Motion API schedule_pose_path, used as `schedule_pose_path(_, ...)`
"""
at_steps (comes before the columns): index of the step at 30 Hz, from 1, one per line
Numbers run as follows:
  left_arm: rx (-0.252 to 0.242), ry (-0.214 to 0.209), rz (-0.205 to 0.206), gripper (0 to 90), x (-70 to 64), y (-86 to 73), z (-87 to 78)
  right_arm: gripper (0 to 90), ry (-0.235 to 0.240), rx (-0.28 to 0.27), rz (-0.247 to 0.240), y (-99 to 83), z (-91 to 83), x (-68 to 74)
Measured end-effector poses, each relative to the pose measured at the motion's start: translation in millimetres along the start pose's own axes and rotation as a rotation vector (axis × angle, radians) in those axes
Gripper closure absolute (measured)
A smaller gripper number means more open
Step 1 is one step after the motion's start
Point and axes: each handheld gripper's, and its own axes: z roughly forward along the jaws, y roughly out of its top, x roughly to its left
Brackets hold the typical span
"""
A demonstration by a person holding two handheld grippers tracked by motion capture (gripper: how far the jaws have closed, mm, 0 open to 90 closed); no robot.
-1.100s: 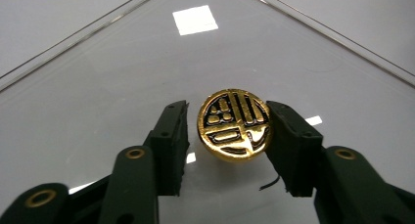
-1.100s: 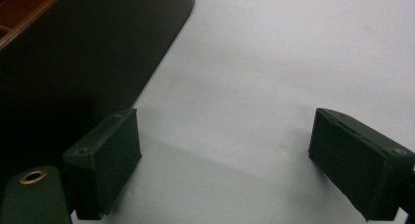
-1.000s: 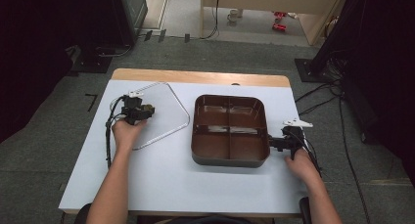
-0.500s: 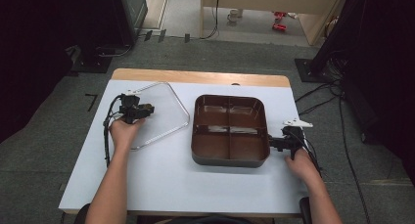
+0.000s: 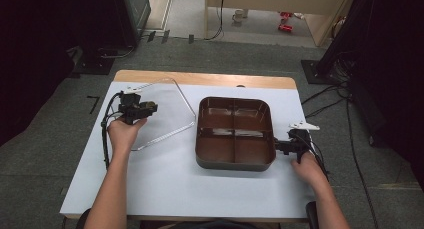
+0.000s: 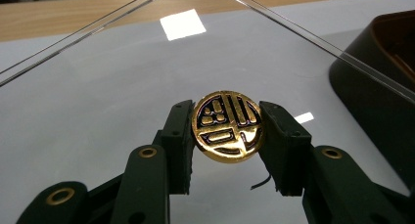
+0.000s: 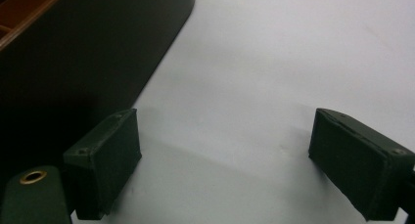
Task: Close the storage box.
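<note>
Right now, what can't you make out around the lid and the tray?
- Clear lid: left gripper view, edges run off the frame.
- Gold knob: left gripper view, flanked by the left gripper; contact with the fingers unclear.
- Tray: right gripper view, cut off, dark.
- Tray contents: high view, too small.
- Right gripper: open beside the tray.

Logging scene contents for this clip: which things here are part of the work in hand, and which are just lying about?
In use:
- clear lid, with the gold round knob on it clamped by the left gripper
- brown four-compartment tray, right gripper open beside its right wall

Lying about:
- black angled tool on the floor
- red items on the far floor
</note>
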Motion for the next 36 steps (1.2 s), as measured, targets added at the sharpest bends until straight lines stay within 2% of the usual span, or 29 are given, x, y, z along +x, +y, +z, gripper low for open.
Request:
schedule_pose_path(2,-0.011,-0.008,0.020,59.5,-5.4,4.1,-6.5,11.4,0.000,0.000,0.000,0.0,0.0,0.0)
schedule_pose_path(6,-0.027,-0.049,0.012,59.5,-15.1,13.5,-18.7,11.4,0.000,0.000,0.000,0.0,0.0,0.0)
schedule_pose_path(7,-0.027,-0.049,0.012,59.5,-15.1,13.5,-18.7,11.4,0.000,0.000,0.000,0.0,0.0,0.0)
schedule_pose_path(12,-0.041,-0.090,0.062,59.5,-38.9,21.4,-21.1,11.4,0.000,0.001,0.000,0.1,-0.1,0.0)
schedule_pose_path(13,-0.041,-0.090,0.062,59.4,-38.9,21.4,-21.1,11.4,0.000,0.001,0.000,0.1,-0.1,0.0)
schedule_pose_path(15,-0.038,-0.119,0.085,59.5,-51.5,23.1,-18.3,11.4,0.000,0.000,0.000,0.0,0.0,0.0)
schedule_pose_path(16,-0.038,-0.119,0.085,59.5,-51.5,23.1,-18.3,11.4,0.000,0.000,0.000,0.0,0.0,0.0)
schedule_pose_path(21,-0.028,-0.169,0.120,59.5,-73.0,23.9,-11.8,11.4,0.000,0.000,0.000,0.0,0.0,0.0)
schedule_pose_path(22,-0.019,-0.177,0.145,59.5,-83.1,22.8,-7.2,11.4,0.000,0.001,-0.001,0.0,-0.1,0.0)
schedule_pose_path(23,-0.019,-0.177,0.145,59.5,-83.1,22.8,-7.2,11.4,0.000,0.001,-0.001,0.0,-0.1,0.0)
schedule_pose_path(27,0.012,-0.168,0.195,59.5,-100.3,21.5,1.3,11.4,-0.001,0.001,0.000,0.0,-0.1,0.0)
schedule_pose_path(29,0.016,-0.174,0.195,59.5,-103.6,21.1,3.0,11.4,0.000,0.002,0.000,0.0,-0.2,0.0)
schedule_pose_path(32,0.018,-0.219,0.191,59.5,-112.9,20.9,7.6,11.4,-0.001,0.001,-0.001,0.0,-0.1,-0.1)
schedule_pose_path(34,0.026,-0.238,0.208,59.5,-123.9,22.1,11.9,11.4,-0.001,0.002,-0.002,0.0,-0.1,-0.2)
schedule_pose_path(36,0.032,-0.241,0.222,59.5,-129.0,22.7,13.9,11.4,-0.001,0.002,-0.002,0.0,-0.1,-0.2)
